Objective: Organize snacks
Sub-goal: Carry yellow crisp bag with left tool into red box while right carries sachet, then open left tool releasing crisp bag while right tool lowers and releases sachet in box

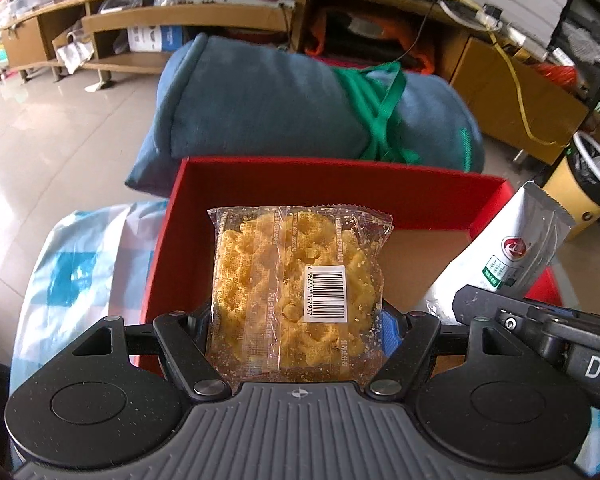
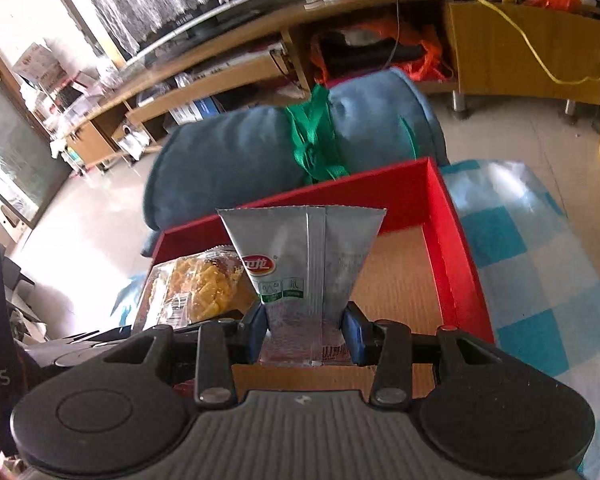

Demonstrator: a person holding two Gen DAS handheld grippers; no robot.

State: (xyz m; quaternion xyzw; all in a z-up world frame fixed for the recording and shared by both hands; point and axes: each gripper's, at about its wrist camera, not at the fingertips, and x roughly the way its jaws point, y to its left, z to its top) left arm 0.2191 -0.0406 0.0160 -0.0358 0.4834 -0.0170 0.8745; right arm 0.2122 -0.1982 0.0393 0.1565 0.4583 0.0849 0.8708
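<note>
Both my tools hang over the red box [image 1: 340, 184] for stowing; my left gripper [image 1: 296, 320] clamps the yellow snack pack [image 1: 296, 280] half-wide; my right gripper [image 2: 306, 332] pinches the silver sachet [image 2: 304, 256], nearly closed.

- the clear cracker pack [image 1: 296, 296] hides most of the left gripper's pads, and its lower end is tucked behind the gripper body
- silver pouch [image 2: 304, 276] print is too small to read, bottom end sits behind the linkage
- blue checked cloth [image 2: 540, 264] runs off the right edge
- shelf clutter [image 1: 148, 36] is too blurry to identify
</note>
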